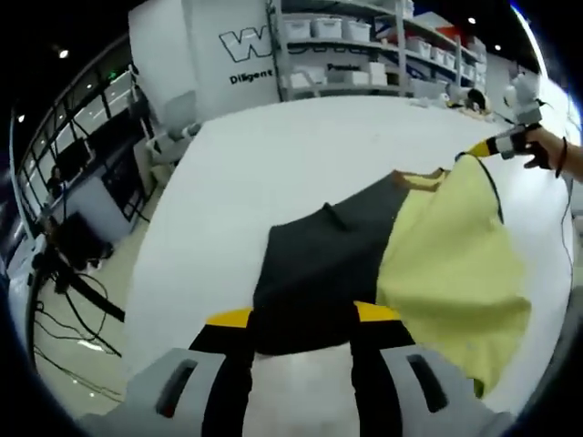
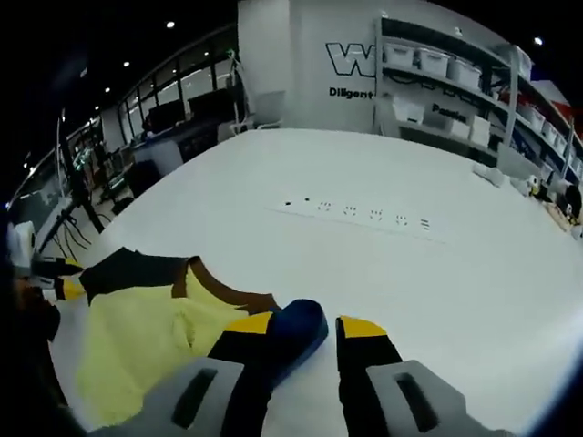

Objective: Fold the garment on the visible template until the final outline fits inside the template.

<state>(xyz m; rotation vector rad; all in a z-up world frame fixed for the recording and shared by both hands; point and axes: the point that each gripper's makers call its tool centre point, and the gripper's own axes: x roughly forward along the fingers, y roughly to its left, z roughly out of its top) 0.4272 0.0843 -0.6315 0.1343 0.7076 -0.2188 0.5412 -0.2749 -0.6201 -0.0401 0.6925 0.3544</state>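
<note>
The garment lies on the white table (image 1: 273, 173): a black part (image 1: 319, 273) and a yellow part (image 1: 455, 264) with a brown neck edge (image 2: 228, 293). My left gripper (image 1: 305, 315) has its jaws at the black part's near hem, with the cloth between them. In the right gripper view it (image 2: 66, 277) sits at the garment's far left, tips close together on the black cloth. My right gripper (image 2: 305, 326) is shut on a dark blue piece of the garment (image 2: 296, 330). In the left gripper view it (image 1: 487, 148) holds up the yellow part's far corner.
A person's hand (image 1: 547, 150) holds the right gripper. A row of small dark marks (image 2: 355, 211) runs across the table's middle. Shelves with white bins (image 1: 364, 45) stand behind the table. Desks and cables (image 1: 73, 273) are off its left edge.
</note>
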